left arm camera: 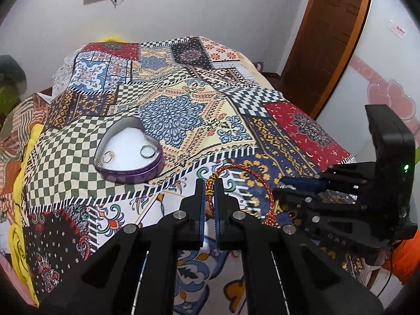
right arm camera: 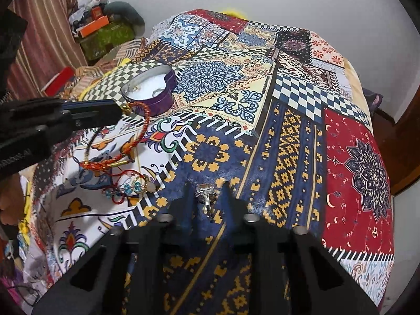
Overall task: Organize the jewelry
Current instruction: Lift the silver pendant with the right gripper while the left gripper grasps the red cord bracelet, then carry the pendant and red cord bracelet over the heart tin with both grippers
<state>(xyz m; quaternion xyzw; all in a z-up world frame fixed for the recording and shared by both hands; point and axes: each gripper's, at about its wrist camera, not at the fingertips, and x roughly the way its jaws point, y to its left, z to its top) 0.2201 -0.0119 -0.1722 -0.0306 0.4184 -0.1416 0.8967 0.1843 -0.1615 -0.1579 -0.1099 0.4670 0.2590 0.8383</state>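
My left gripper (left arm camera: 209, 185) is shut on a red braided bracelet (left arm camera: 242, 169) with gold beads and holds it just above the patterned cloth; it also shows in the right wrist view (right arm camera: 122, 109) with the bracelet (right arm camera: 143, 128) hanging from it. A purple heart-shaped tin (left arm camera: 128, 155) with white padding holds two rings (left arm camera: 147, 151); the tin also shows in the right wrist view (right arm camera: 152, 85). My right gripper (right arm camera: 206, 186) is open around a silver ring (right arm camera: 206, 195) lying on the cloth. It also shows in the left wrist view (left arm camera: 288, 183).
A second piece with red cord and blue beads (right arm camera: 131, 186) lies on the cloth left of my right gripper. The patchwork cloth (right arm camera: 288, 120) covers a table. Boxes and clutter (right arm camera: 102, 29) stand at the far left. A wooden door (left arm camera: 333, 26) is at the right.
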